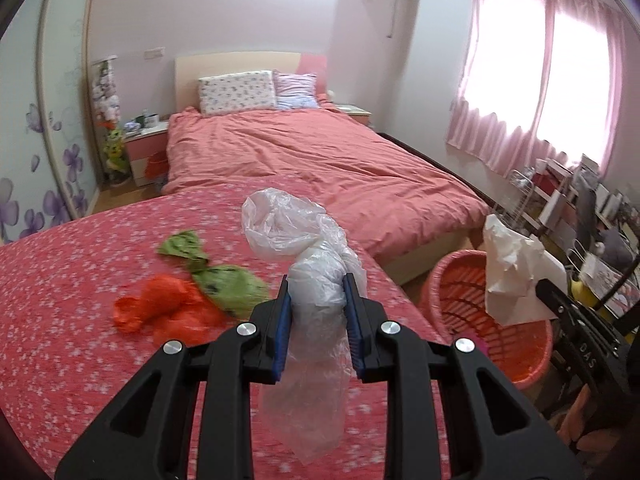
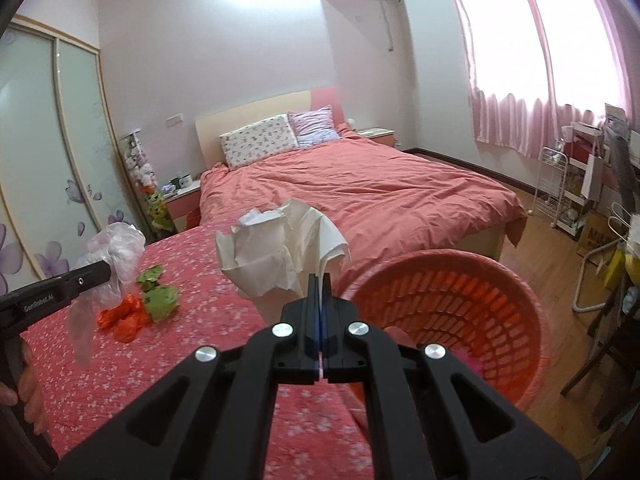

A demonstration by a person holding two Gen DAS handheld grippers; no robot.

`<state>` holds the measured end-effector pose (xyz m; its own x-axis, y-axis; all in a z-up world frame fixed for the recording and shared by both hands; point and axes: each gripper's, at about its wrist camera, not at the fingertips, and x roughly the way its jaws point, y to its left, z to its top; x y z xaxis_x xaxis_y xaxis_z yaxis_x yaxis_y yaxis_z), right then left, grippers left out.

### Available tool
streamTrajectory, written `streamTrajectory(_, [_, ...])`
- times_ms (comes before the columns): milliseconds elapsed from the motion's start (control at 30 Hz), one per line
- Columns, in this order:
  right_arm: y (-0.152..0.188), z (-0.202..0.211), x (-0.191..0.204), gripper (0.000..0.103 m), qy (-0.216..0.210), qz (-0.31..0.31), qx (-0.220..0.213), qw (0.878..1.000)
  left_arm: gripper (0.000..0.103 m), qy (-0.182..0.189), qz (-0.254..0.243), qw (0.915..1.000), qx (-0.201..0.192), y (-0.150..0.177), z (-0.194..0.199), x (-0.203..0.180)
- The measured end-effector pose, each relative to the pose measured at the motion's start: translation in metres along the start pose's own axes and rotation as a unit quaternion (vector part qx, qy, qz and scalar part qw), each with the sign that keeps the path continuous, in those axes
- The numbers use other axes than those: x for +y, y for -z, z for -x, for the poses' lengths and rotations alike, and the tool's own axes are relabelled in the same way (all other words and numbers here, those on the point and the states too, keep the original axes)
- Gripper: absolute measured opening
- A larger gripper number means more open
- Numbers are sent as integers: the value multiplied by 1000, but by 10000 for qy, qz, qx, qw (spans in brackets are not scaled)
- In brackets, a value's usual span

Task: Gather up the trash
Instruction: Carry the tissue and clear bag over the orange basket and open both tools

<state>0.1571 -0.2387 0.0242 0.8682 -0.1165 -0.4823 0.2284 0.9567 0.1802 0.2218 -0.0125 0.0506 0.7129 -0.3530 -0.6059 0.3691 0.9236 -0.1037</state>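
My left gripper is shut on a crumpled clear plastic bag and holds it above the round table with the pink flowered cloth. It also shows in the right wrist view. My right gripper is shut on a crumpled white paper, held near the rim of the orange-pink basket; the paper shows in the left wrist view over the basket. A green wrapper and an orange plastic bag lie on the cloth.
A bed with a pink duvet stands behind the table. Nightstands flank it. A wire rack and cluttered shelves stand at the right under pink curtains. A sliding wardrobe fills the left wall.
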Motion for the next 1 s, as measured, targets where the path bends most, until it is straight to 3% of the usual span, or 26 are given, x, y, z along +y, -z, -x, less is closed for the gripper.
streamTrajectory(1000, [15, -5, -110, 2, 710, -730, 64, 9948, 25, 1252, -427, 9900, 492, 15, -60, -138])
